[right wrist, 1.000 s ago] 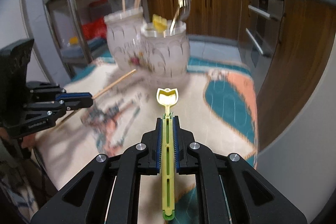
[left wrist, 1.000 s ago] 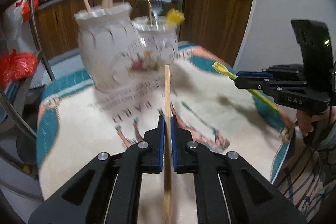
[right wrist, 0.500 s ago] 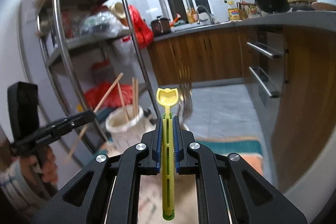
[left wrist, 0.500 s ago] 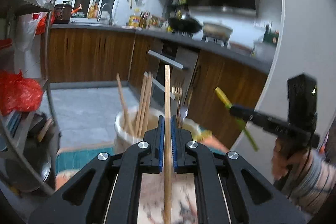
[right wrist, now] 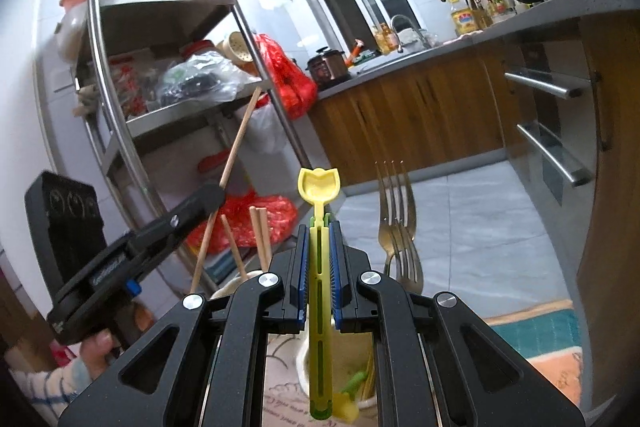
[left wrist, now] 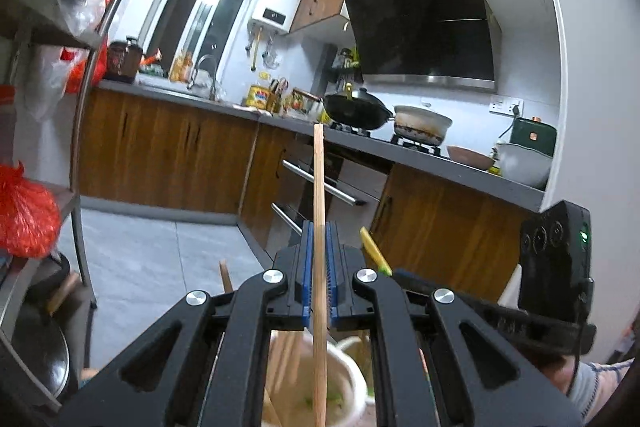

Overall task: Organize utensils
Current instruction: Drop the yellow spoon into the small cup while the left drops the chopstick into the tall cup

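Observation:
My left gripper [left wrist: 319,259] is shut on a wooden chopstick [left wrist: 319,187], held upright over a white jar [left wrist: 344,387] with several chopsticks in it. My right gripper [right wrist: 319,259] is shut on a yellow-green plastic spoon [right wrist: 319,187], held upright over a second white jar [right wrist: 356,367] that holds metal forks [right wrist: 396,227] and a yellow utensil [right wrist: 346,409]. In the right wrist view the left gripper [right wrist: 200,203] shows at the left with its chopstick [right wrist: 236,147]. In the left wrist view the right gripper's body [left wrist: 554,263] shows at the right, with the spoon's end [left wrist: 374,251].
A metal shelf rack [right wrist: 120,131] with bags stands at the left. Wooden kitchen cabinets [left wrist: 160,155] and a counter with a wok [left wrist: 356,109] lie behind. A patterned cloth [right wrist: 536,339] covers the table under the jars.
Both grippers have tilted up and moved in over the jars. The chopstick and spoon now stand upright with their lower ends over the jar mouths.

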Demonstrator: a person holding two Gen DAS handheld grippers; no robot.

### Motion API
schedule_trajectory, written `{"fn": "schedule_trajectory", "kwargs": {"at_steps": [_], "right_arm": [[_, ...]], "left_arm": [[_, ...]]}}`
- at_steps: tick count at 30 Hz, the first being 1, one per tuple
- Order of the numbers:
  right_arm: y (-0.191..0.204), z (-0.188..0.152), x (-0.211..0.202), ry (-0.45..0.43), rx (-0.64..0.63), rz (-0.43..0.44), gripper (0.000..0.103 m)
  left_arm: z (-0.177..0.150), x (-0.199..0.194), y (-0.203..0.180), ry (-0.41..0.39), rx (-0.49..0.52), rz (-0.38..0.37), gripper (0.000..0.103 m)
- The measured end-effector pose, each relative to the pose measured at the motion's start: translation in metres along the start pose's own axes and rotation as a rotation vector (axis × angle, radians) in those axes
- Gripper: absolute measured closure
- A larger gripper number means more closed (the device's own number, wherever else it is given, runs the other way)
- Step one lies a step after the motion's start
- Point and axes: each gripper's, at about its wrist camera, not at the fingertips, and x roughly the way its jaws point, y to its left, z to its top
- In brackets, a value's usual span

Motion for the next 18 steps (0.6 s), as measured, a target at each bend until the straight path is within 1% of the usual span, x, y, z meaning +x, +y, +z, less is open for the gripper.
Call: {"fn": "schedule_trajectory", "kwargs": {"at_steps": [5,10,12,15,18], "right_arm": [[-0.003,-0.003,0.009,-0.007,-0.006,-0.001,0.092],[-0.005,-0.007,0.017,-0.018,-0.025,-0.015,0.092],[-0.003,-0.01,0.02,-0.028,-0.052,-0.023,0.092],[0.001,-0.016,0.023,-0.043,-0.084,-0.031,0.092],[0.009,-0.022,0.024,-0.041,-0.154,-0.06,0.092]], "left_arm": [[-0.006,0.013,-0.003,-0.03,0.038,0.04,0.097],[-0.014,0.014,-0.003,-0.025,0.057,0.04,0.097],[-0.017,0.012,-0.004,-0.016,0.072,0.041,0.097],[-0.019,0.007,-0.001,-0.011,0.07,0.036,0.097],[-0.021,-0.001,0.001,-0.003,0.072,0.032,0.097]]}}
